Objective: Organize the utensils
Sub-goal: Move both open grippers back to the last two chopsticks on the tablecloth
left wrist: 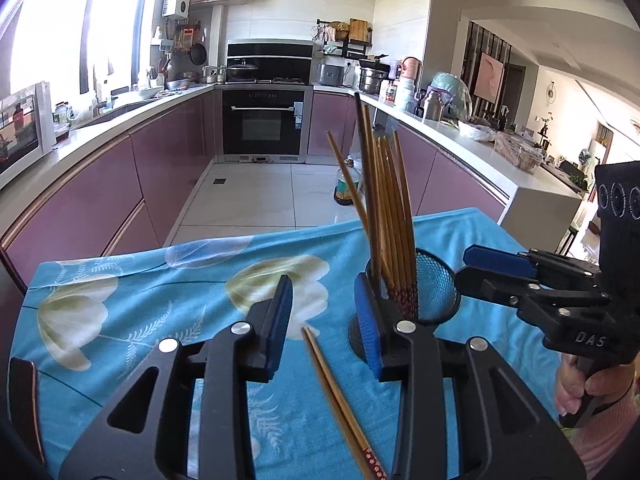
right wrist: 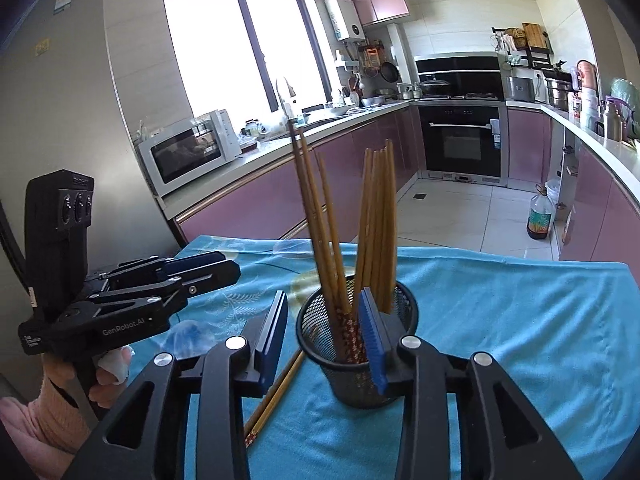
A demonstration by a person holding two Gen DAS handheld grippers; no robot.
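Blue cloth [right wrist: 520,320], holder [right wrist: 356,376] beside loose chopsticks [right wrist: 276,396]

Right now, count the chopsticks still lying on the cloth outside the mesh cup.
2: a pair of chopsticks lies side by side on the blue cloth, just left of the mesh cup. Others may be hidden behind the grippers.

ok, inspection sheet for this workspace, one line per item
Surface: blue floral cloth covers the table.
Job's things: black mesh holder upright, chopsticks standing inside; a loose pair of chopsticks lies flat on the cloth beside it.
Clutter: nothing seen on the cloth.
Grippers: left tongs open, empty; right tongs open, empty.
Cables: nothing seen.
Surroundings: kitchen, oven, microwave, oil bottle on the floor.
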